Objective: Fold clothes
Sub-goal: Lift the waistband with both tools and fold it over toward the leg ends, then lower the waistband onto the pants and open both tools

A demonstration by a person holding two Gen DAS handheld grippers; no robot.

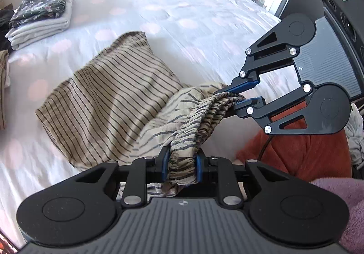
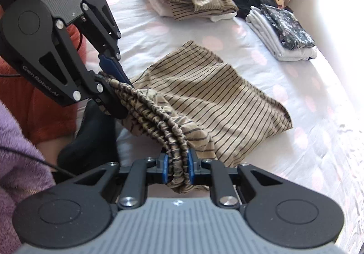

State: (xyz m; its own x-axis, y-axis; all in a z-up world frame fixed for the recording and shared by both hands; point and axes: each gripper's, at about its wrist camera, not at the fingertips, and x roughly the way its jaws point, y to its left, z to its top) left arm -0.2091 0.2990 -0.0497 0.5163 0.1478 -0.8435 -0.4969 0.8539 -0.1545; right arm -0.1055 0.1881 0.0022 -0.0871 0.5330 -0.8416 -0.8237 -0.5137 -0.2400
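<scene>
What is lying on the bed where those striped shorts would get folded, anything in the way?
Nothing visible. Both the left gripper and right gripper pinch the striped shorts waistband; the folded stacks sit apart, farther back on the bed.

Right gripper (image 2: 178, 168), at 6 o'clock, clamps the gathered elastic waistband of tan striped shorts (image 2: 204, 95). Left gripper (image 2: 113, 85), at 9 o'clock, grips the same waistband. Shorts' legs trail across the white dotted bedsheet (image 2: 318, 140); folded clothing stacks (image 2: 284, 33) lie at 1 o'clock.
</scene>
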